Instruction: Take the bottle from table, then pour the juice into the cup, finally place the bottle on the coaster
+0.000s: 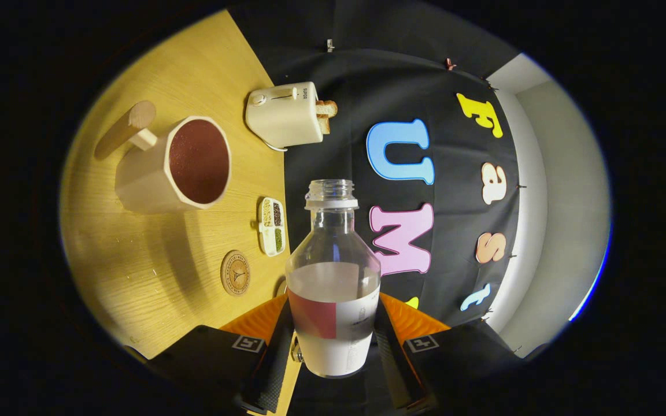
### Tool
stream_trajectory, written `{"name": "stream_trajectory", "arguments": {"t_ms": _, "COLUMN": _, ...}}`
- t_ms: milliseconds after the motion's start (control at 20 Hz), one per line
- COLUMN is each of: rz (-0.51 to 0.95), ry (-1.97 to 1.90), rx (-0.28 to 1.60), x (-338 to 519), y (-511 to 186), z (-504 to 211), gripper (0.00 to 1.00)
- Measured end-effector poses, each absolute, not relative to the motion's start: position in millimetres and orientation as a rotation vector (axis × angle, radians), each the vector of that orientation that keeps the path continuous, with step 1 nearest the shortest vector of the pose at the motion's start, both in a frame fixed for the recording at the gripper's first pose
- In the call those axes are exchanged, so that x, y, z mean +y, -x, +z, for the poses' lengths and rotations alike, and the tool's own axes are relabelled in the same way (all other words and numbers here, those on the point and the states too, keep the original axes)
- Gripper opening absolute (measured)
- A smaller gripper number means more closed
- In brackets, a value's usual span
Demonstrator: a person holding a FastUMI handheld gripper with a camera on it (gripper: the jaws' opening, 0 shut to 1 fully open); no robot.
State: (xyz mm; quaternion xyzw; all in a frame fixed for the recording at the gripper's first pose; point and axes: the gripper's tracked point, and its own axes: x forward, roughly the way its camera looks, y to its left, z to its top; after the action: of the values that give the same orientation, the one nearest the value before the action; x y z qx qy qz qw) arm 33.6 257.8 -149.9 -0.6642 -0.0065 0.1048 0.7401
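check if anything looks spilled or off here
No spill shows on the table. The odd part is the tilt: the gripper jaws are clamped on an uncapped bottle turned on its side, with the cup already full of dark red juice. The coaster lies bare beside the jaws.

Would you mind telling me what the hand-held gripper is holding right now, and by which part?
The hand-held gripper holds the uncapped bottle, its two fingers pressing on opposite sides of the lower, labelled body, well below the neck.
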Motion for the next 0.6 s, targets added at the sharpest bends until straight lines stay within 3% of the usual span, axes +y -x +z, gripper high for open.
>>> {"name": "stream_trajectory", "arguments": {"t_ms": 600, "rz": 0.294, "ry": 1.601, "rx": -0.03, "x": 265.3, "y": -35.7, "z": -173.2, "gripper": 0.73}}
